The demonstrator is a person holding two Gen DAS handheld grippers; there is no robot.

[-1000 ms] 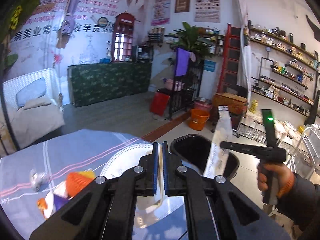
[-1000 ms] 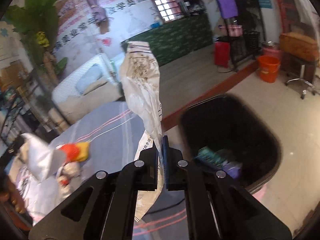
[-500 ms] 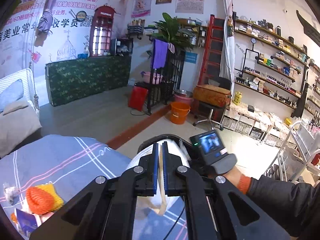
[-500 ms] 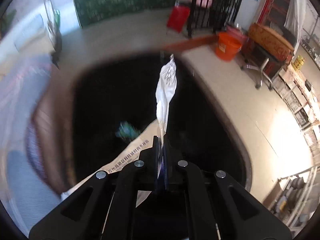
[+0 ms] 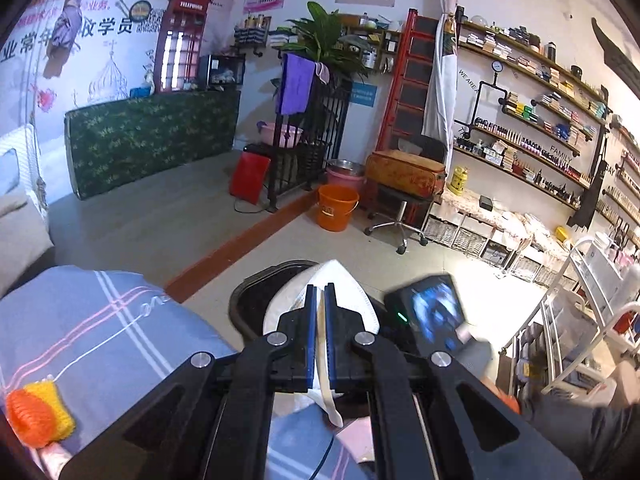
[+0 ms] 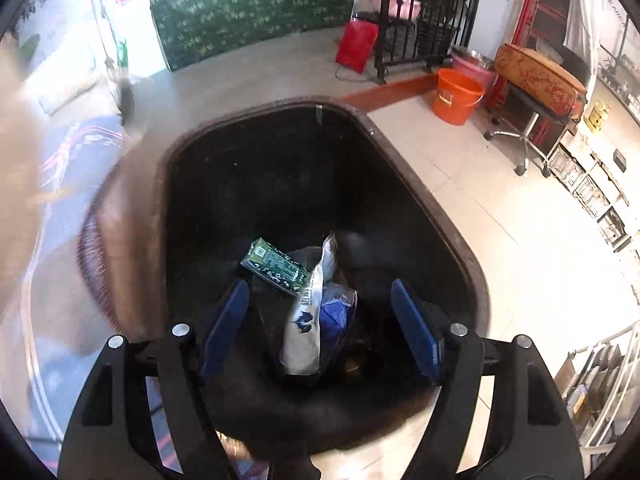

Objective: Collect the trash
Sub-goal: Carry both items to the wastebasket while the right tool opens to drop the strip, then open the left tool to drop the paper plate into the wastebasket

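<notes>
The left gripper (image 5: 320, 336) is clamped on a white plate (image 5: 344, 280) edge over the black bin (image 5: 250, 306); beside it, a striped cloth (image 5: 100, 328). The right gripper (image 6: 320, 320) is opening, its pads touching nothing; below, the white wrapper (image 6: 308, 320) lies in the bin beside a green packet (image 6: 276, 266); beyond stands an orange bucket (image 6: 456, 96).

matt black plastic bin (image 6: 400, 168)

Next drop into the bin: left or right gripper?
Left. The left gripper is shut on a white paper plate at the bin. The right gripper is opening over it, holding nothing; its white wrapper lies inside.
</notes>
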